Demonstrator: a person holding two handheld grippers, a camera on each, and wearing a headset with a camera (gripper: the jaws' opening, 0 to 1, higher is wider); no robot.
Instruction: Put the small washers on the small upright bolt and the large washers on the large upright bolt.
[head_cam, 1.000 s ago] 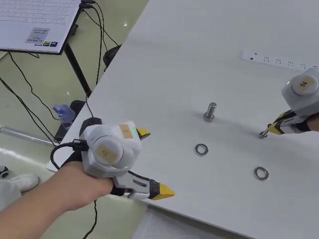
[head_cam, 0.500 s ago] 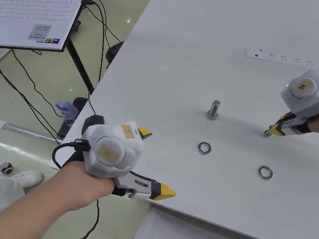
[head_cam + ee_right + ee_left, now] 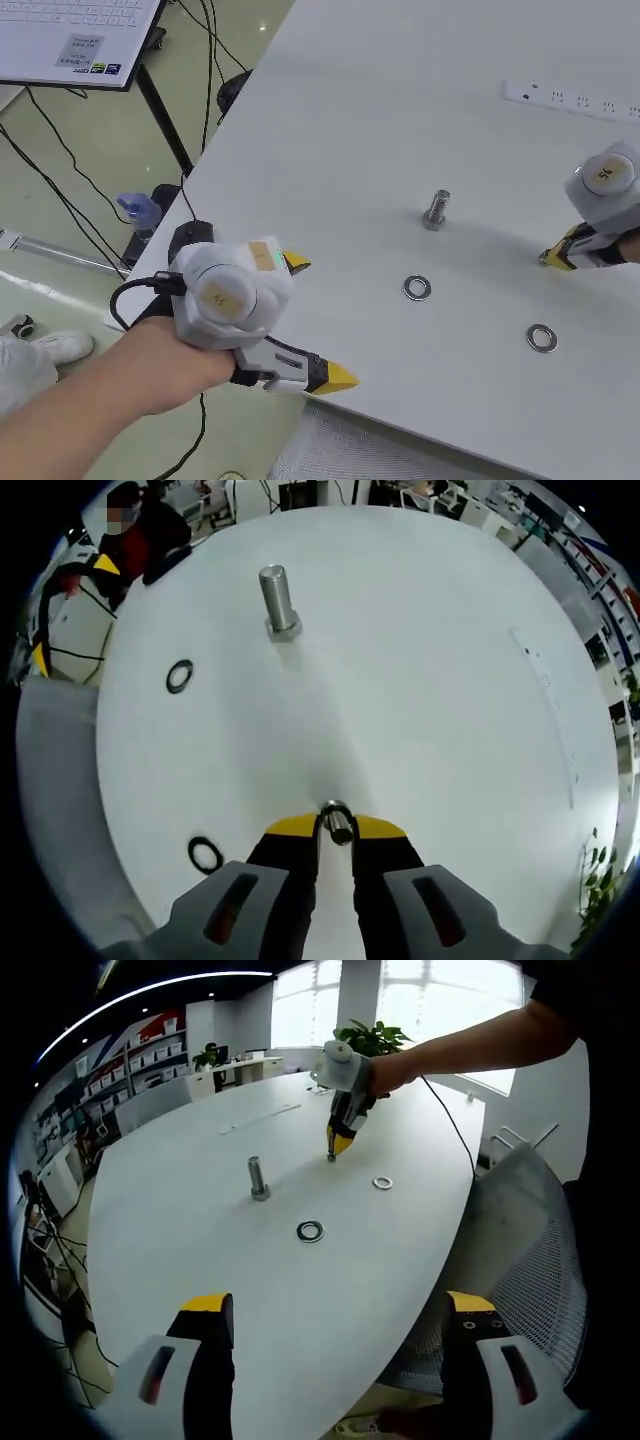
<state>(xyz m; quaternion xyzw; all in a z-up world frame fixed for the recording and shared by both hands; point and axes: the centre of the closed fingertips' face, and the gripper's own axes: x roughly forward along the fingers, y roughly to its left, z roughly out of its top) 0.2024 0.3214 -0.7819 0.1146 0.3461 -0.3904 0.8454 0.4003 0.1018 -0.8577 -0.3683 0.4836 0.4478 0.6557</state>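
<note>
The large upright bolt (image 3: 435, 210) stands mid-table, also in the right gripper view (image 3: 279, 600). My right gripper (image 3: 553, 258) has its jaws closed narrowly around the top of the small upright bolt (image 3: 338, 826). I cannot tell whether a washer is pinched there. Two washers lie flat on the table, one (image 3: 417, 288) in front of the large bolt and one (image 3: 541, 338) nearer the front edge. My left gripper (image 3: 313, 320) is open with nothing in it and hovers by the table's near-left edge, its jaws (image 3: 338, 1305) spread wide toward the bolts.
The white table (image 3: 380, 120) carries a power strip (image 3: 570, 100) at the back right. A laptop (image 3: 70, 40) sits on a stand to the left, with cables and a bottle (image 3: 139, 212) on the floor. A mesh chair (image 3: 530, 1230) stands at the table's near edge.
The head camera has shifted slightly, so everything sits a bit higher and further right in the picture. Both grippers keep their places relative to the bolts and washers.
</note>
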